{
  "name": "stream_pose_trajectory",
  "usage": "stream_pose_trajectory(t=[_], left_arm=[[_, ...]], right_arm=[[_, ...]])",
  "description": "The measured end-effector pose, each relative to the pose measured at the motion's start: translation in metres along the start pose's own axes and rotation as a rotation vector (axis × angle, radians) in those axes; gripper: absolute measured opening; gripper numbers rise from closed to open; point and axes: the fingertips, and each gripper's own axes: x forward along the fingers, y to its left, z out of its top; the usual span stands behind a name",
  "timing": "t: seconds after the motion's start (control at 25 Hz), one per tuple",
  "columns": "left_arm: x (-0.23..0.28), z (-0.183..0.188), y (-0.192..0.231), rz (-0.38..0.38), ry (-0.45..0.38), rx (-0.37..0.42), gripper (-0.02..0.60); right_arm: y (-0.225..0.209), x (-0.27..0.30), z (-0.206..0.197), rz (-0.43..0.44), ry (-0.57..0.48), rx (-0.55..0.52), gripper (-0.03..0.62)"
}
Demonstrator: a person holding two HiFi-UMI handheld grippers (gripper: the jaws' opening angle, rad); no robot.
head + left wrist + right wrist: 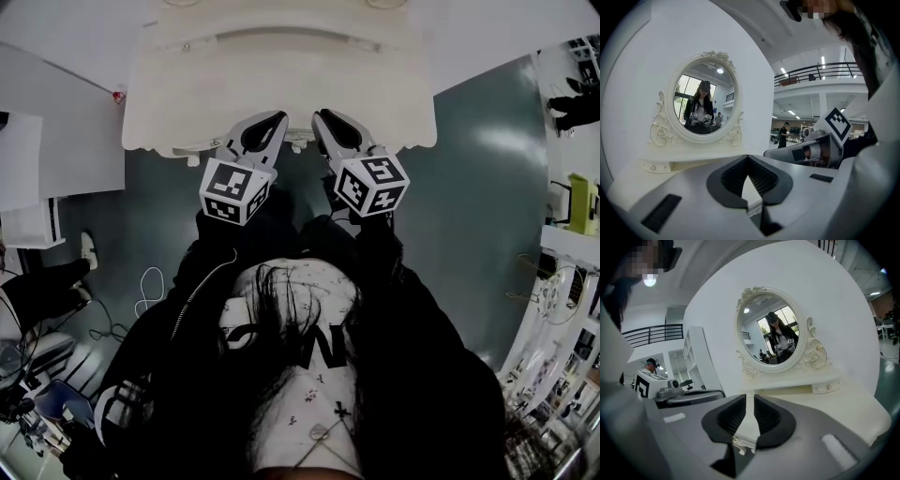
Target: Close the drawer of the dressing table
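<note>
Drawer: the drawer sat under the middle of the table's front edge. Only a sliver of its carved front showed past that edge, so it looked a little way out or nearly home.
Drawer trim: the carved white trim showed just below the right gripper's jaws.
Left gripper: the left gripper was at the front edge, left of the middle. Its jaws were pressed together at the tips and held nothing.
Right gripper: the right gripper was just beside it, right of the middle. Its jaws stood a narrow slit apart, with only table top seen through the gap.
Doing it well: my judgement was to set both tips flat on the drawer front, one on each side of its middle. Pushing straight toward the mirror with even force would keep the drawer from skewing. Pushing should stop once the front lay flush.
Drawer contents: no view showed the inside, so I could not tell.
Small drawer: the small drawer on the shelf under the mirror, at the back edge, looked shut.
</note>
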Motion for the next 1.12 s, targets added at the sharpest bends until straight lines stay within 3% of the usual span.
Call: stream_pose_trajectory(t=[0.2,0.68,1.12], left_arm=[[-0.001,0.000,-0.018,0.040,-0.005,0.002,0.000],[-0.008,-0.025,-0.107,0.124,0.012,-0.011,0.000],[-0.034,-0.049,-0.182,0.139,0.000,-0.016,0.000]], right_arm=[[-0.005,-0.016,-0.007,0.038,0.012,0.002,0.061],[-0.021,-0.099,-0.034,0.110,0.030,-0.009,0.058],[-0.007,-0.165,-0.067,0.156,0.045,-0.050,0.029]])
